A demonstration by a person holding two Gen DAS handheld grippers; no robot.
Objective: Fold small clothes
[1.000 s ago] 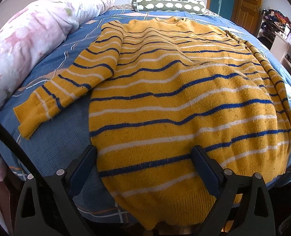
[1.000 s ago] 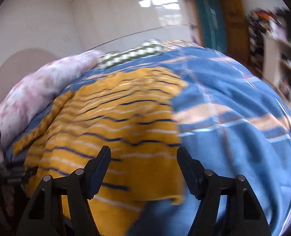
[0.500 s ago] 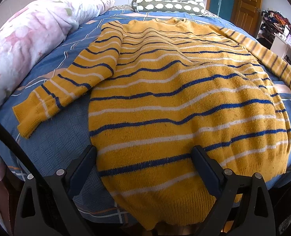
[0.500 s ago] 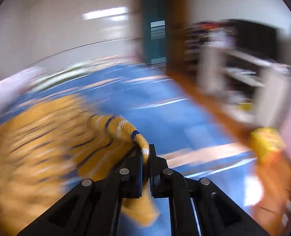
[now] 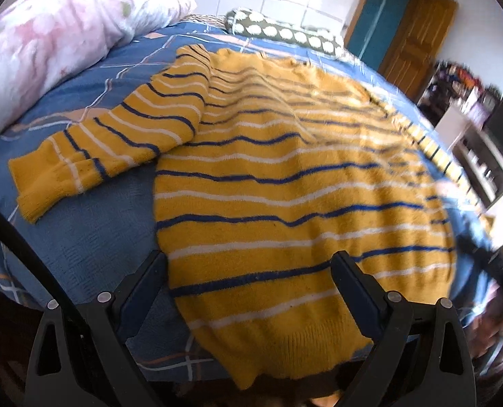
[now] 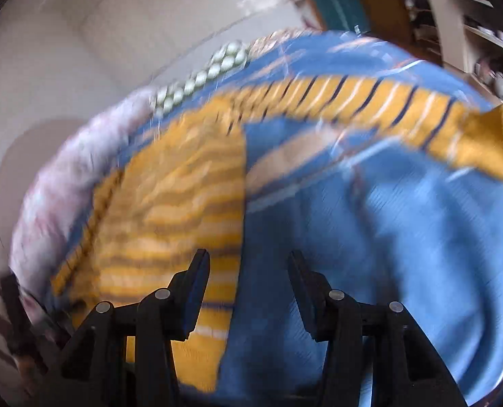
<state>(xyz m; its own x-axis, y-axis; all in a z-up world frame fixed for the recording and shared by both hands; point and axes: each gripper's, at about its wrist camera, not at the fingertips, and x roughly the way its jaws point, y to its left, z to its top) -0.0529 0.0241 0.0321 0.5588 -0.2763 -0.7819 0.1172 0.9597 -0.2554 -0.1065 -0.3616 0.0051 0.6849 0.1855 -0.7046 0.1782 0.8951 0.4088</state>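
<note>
left wrist view shows the yellow striped sweater [image 5: 285, 176] spread flat, front up, on the blue bedspread [image 5: 81, 234], hem hanging a little over the near edge of the bed and collar toward the spotted bolster [image 5: 285, 34]. its left sleeve [image 5: 109, 146] lies angled out to the side toward the pink floral quilt [image 5: 48, 34], and the right sleeve [image 6: 370, 101] is stretched straight out across the blue cover, cuff well away from the body. the left gripper [image 5: 248, 278] hangs above the hem with its jaws wide apart and nothing between them. the right gripper [image 6: 248, 288] has just been opening its jaws; they stand parted over the sweater's side edge and the bedspread, with no cloth in them, so the sleeve lies free. the step in hand looks like laying the garment out before the first fold. to do it well, i would check that both sleeves lie smooth and untwisted, then take one sleeve near the cuff, pinching only the top knit and not the bedspread under it, and carry it low across the chest so the body does not drag or bunch. the knit looks thick and soft, so a shallow bite may slip; the overhanging hem may slide off if tugged toward the edge. both views are blurred, so fine wrinkles cannot be judged.
</note>
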